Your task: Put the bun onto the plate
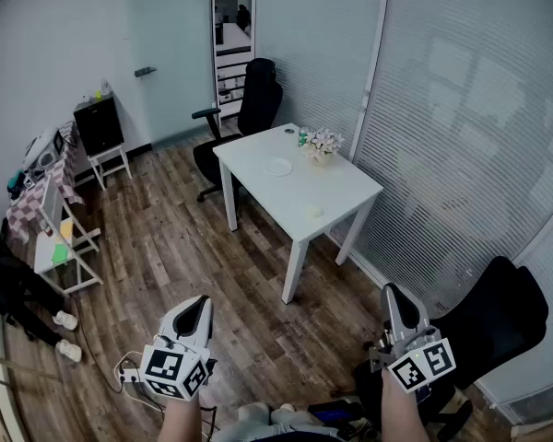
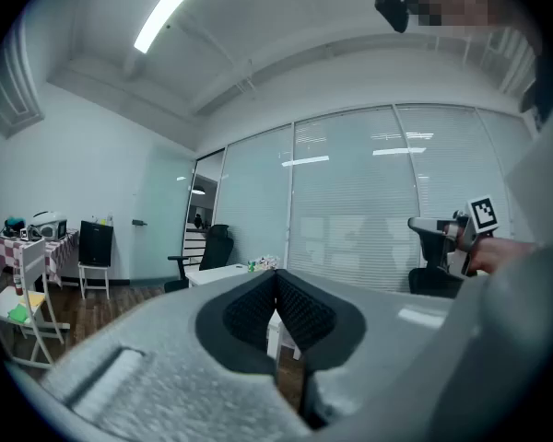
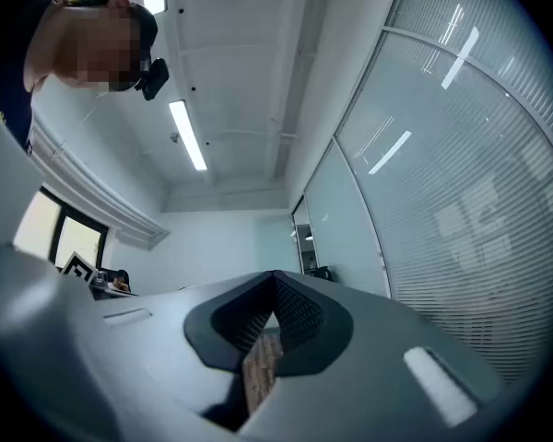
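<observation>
Right, both grippers are down at six o'clock in the head view, well short of the work. The left gripper [image 1: 201,304] has its jaws pressed together on nothing, and its own view shows only the room past the tips. The right gripper [image 1: 392,293] is the same, clamped shut and empty, and tipped a little upward.

The white bench [image 1: 336,187] sits at twelve o'clock across a stretch of wooden floor [image 1: 184,247]. On it I can see the plate [image 1: 278,166], a pale disc toward the far side. A small pale lump that I take to be the bun [image 1: 315,212] lies at about five o'clock from the plate, near the front edge. It's too small from here to be sure. The flowers [image 1: 321,142] stand at one o'clock from the plate.

By my reckoning the step in hand is simply the approach, with nothing picked up yet. To do it well I'd walk up until the bench fills the head view, then confirm the bun. The right gripper looks the nearer one, so I'd spread it before reaching in. I'd bring it in low and level and pinch softly, since a bun squashes. The carry to the plate runs toward eleven o'clock, well clear of the flowers.
</observation>
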Demonstrator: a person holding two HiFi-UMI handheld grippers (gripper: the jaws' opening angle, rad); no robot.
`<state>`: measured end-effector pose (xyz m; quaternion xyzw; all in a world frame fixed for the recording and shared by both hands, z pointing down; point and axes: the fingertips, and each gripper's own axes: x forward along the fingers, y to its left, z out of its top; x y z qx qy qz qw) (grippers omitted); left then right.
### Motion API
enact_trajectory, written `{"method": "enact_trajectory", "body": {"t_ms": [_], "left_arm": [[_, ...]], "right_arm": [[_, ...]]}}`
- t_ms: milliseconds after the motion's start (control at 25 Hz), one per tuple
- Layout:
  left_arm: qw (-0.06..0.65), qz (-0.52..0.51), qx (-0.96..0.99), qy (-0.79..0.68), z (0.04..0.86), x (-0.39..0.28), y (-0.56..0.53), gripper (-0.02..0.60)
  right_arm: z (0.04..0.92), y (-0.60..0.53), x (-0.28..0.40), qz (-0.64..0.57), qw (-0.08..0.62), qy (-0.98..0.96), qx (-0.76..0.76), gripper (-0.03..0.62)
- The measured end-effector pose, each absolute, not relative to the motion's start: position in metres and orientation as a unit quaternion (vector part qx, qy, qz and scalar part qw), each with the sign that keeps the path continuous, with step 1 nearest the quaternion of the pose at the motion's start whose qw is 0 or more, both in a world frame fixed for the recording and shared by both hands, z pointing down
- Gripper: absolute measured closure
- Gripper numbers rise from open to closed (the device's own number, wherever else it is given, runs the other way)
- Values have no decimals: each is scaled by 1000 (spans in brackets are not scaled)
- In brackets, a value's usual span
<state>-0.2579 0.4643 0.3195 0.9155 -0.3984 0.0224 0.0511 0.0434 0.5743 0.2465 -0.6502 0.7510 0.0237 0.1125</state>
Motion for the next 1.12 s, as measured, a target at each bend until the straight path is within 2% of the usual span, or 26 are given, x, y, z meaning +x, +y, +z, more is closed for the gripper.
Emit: {"method": "enact_trajectory", "body": {"t_ms": [1120], "left_arm": [[56, 36, 916, -395, 333, -216, 469, 578]], "right_arm": [[263, 570, 52, -16, 116, 784, -610, 588]]}}
